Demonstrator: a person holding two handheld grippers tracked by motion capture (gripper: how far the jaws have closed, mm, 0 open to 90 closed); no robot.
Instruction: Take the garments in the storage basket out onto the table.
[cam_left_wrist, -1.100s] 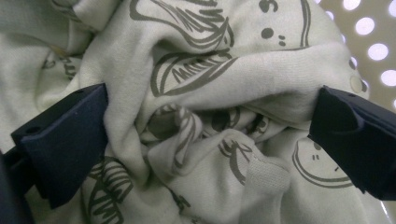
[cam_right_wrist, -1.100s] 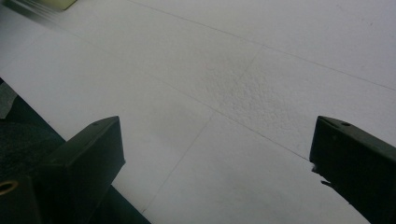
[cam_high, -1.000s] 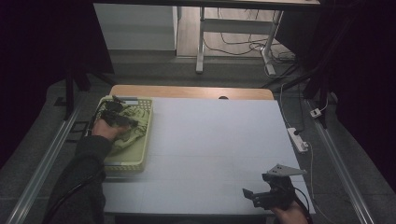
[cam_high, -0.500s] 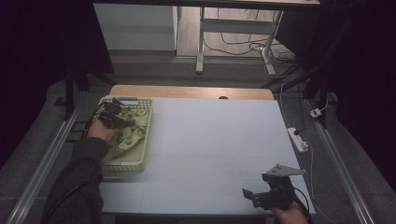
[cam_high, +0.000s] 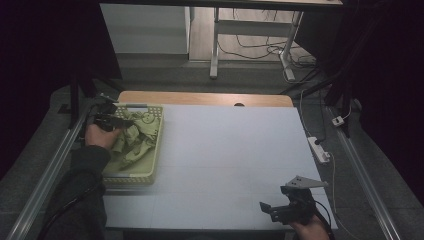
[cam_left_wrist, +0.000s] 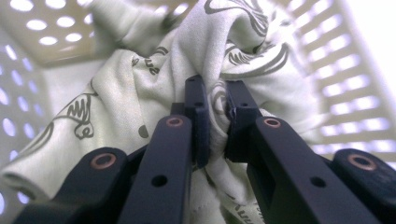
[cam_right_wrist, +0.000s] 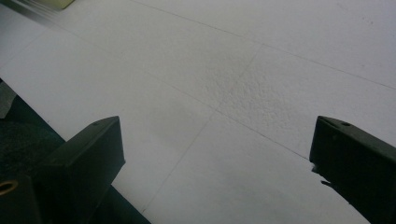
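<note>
Your left tongs (cam_left_wrist: 215, 122) are pinched nearly together on a fold of the pale green printed cloth (cam_left_wrist: 140, 107); in the left gripper view the fabric bunches between the two black jaws and spills out on both sides, its dark swirling line pattern plain to see. That cloth lies crumpled inside the pale yellow-green perforated basket (cam_high: 156, 150), whose hole-dotted walls rise around it in the left gripper view. From the high view, your left hand (cam_high: 100, 136) sits over the far left part of the basket, with the left tongs (cam_high: 112, 120) reaching across its far end and the cloth (cam_high: 132, 142) heaped just beside your fingers. The basket stands at the left edge of the white surface (cam_high: 230, 150), parallel to the metal rail (cam_high: 50, 172) that runs along that side.

Your right tongs (cam_right_wrist: 217, 163) stand wide apart with nothing between them; in the right gripper view only bare white surface (cam_right_wrist: 243, 84) lies between the two jaws. In the high view the right tongs (cam_high: 267, 209) hang over the near right corner of the surface, well apart from the basket, with the grey three-cornered plate on top. A white power strip (cam_high: 319, 149) rests at the right edge of the surface.
</note>
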